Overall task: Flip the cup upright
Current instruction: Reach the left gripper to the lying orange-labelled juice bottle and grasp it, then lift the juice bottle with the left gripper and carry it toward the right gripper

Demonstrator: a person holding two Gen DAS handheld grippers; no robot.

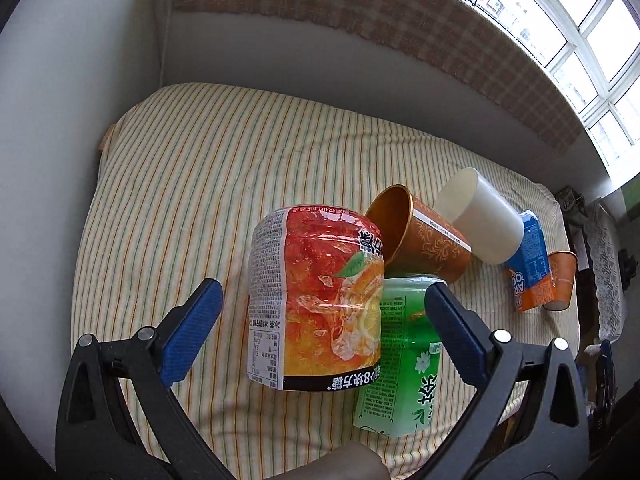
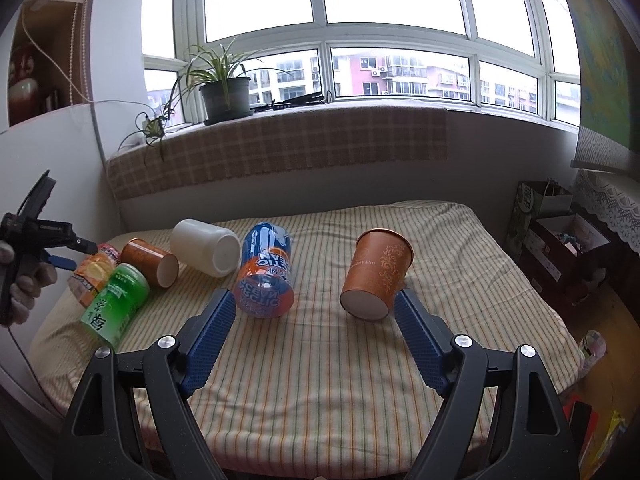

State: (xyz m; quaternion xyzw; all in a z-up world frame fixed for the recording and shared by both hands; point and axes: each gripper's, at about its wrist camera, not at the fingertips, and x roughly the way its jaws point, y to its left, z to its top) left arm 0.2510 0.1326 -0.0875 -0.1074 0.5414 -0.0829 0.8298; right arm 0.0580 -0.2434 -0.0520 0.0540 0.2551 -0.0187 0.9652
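Several cups lie on a striped cloth table [image 2: 320, 380]. In the right wrist view an orange patterned paper cup [image 2: 376, 274] leans tilted, mouth up and away, just ahead of my open, empty right gripper [image 2: 314, 306]. A blue-orange labelled cup [image 2: 264, 270], a white cup [image 2: 206, 246], a second orange cup [image 2: 150, 258], a green cup [image 2: 116, 300] and a red-orange cup [image 2: 94, 272] lie on their sides. In the left wrist view my left gripper [image 1: 324, 294] is open around the red-orange cup [image 1: 316, 304], with the green cup [image 1: 400, 356] by its right finger.
In the left wrist view the second orange cup [image 1: 420, 240] and white cup [image 1: 480, 216] lie behind the red-orange one. A cloth-covered window ledge [image 2: 280, 152] with a potted plant [image 2: 224, 92] runs behind the table. Boxes and bags [image 2: 560, 232] stand to the right.
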